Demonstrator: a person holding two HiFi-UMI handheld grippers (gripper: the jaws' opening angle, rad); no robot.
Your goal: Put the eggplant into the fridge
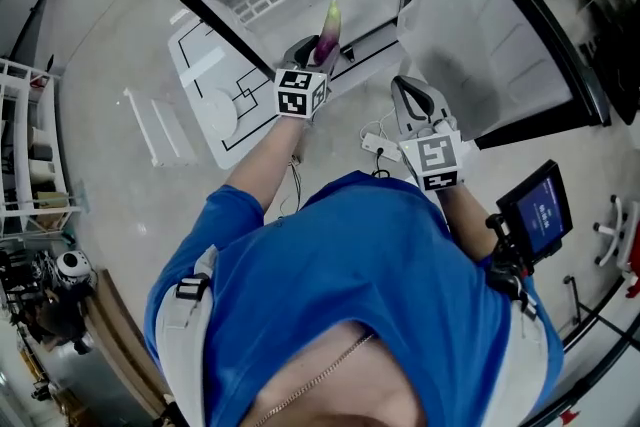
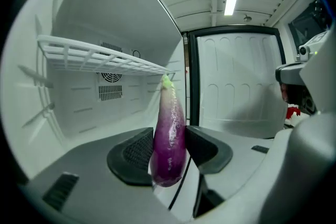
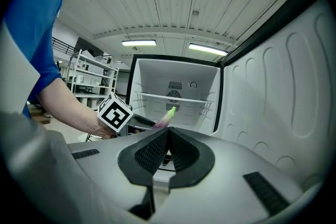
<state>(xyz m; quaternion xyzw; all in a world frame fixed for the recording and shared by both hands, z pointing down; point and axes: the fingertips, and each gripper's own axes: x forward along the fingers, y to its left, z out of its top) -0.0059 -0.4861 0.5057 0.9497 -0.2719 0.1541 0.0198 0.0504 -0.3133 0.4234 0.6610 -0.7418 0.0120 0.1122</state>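
Clamped in left gripper (image 2: 169,141): glossy purple eggplant (image 2: 169,123) with pale green stem end; pads press both flanks near rounded lower end; eggplant near upright, stem end up; held at mouth of open white fridge (image 2: 79,107), in front of white wire shelf (image 2: 100,57); cannot tell whether past threshold; white inner door (image 2: 236,86) swung open at right; right gripper (image 3: 168,147) jaws pressed together, nothing between; aimed at fridge interior, beside left gripper; person's blue sleeve (image 3: 42,34) at left edge of right gripper view.
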